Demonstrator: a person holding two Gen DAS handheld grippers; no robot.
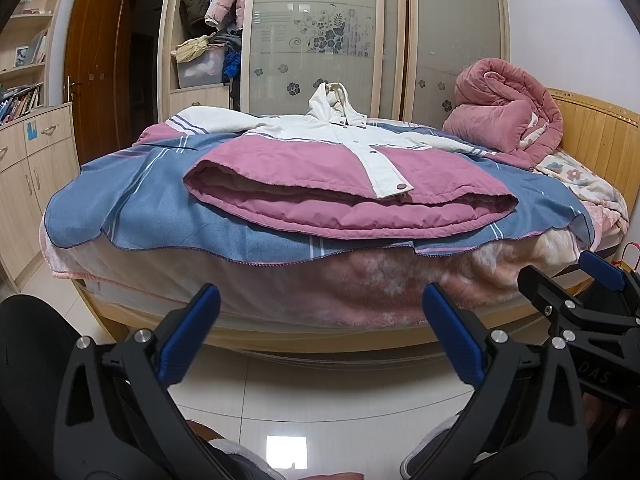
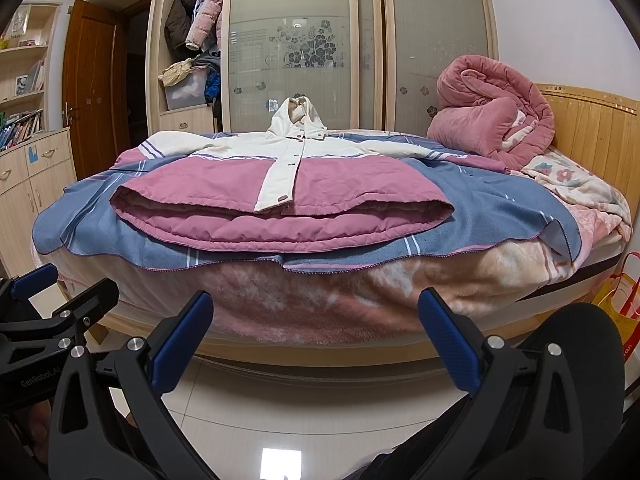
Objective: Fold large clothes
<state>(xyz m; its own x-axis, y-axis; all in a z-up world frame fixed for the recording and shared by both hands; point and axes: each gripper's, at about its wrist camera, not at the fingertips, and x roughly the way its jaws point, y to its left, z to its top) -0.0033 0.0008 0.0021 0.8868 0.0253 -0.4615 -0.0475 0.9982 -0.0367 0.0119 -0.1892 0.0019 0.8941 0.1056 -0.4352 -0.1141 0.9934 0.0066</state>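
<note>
A large pink and white hooded coat (image 1: 320, 160) lies flat on the bed, front up, hem towards me, sleeves spread to both sides; it also shows in the right wrist view (image 2: 248, 188). My left gripper (image 1: 320, 332) is open and empty, held below the bed's front edge, well short of the coat. My right gripper (image 2: 316, 336) is open and empty at the same height; it shows at the right of the left wrist view (image 1: 576, 292), and the left one shows at the left of the right wrist view (image 2: 60, 296).
A blue striped sheet (image 1: 132, 204) covers the bed over a pink fleece blanket (image 1: 360, 280). A rolled pink quilt (image 1: 508, 116) sits at the back right by the wooden headboard (image 1: 600, 128). Wardrobe (image 1: 320, 40) behind, drawers (image 1: 24, 172) left, tiled floor (image 1: 320, 404) below.
</note>
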